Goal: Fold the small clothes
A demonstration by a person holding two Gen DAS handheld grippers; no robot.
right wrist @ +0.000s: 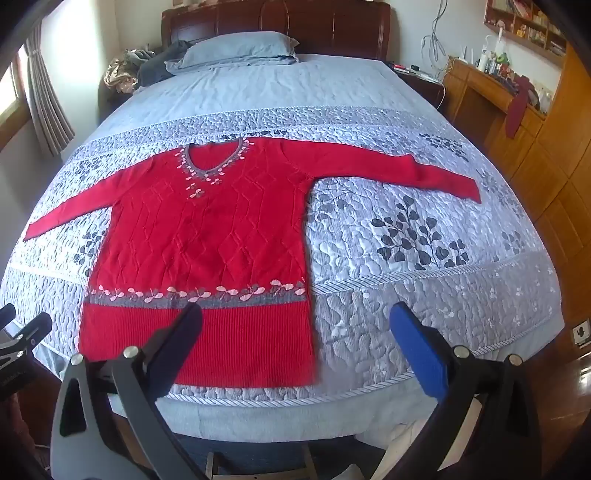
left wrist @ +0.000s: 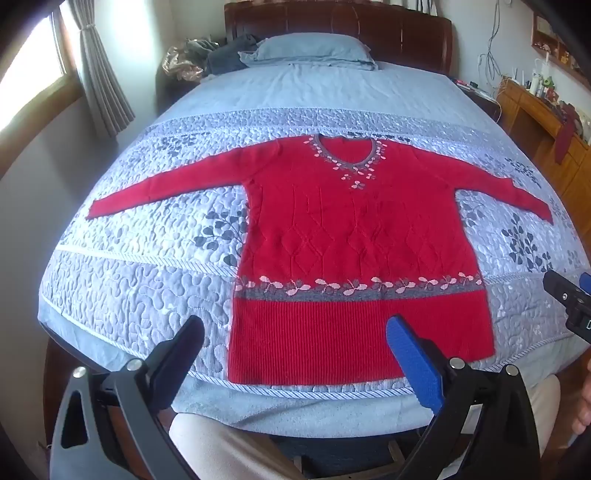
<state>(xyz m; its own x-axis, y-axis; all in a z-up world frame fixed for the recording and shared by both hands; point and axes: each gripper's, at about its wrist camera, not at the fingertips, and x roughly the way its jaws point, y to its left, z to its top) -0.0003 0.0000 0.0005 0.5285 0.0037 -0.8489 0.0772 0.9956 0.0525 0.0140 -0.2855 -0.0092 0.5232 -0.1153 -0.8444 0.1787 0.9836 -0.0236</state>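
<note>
We hold left tool point(left wrist: 295, 345) and right tool point(right wrist: 297, 332) jaws apart, empty, above sweater point(left wrist: 354, 236). Risk: pinching quilt point(left wrist: 147, 295) with hem, dragging sweater crooked.

A pale blue quilted bedspread point(left wrist: 155, 295) with dark leaf prints covered the bed, and 1 blue-grey pillow point(left wrist: 314, 48) lay against the dark wooden headboard point(left wrist: 406, 33). Grey curtains point(left wrist: 99, 81) hung left; a cluttered wooden dresser point(right wrist: 480, 96) stood right.
</note>
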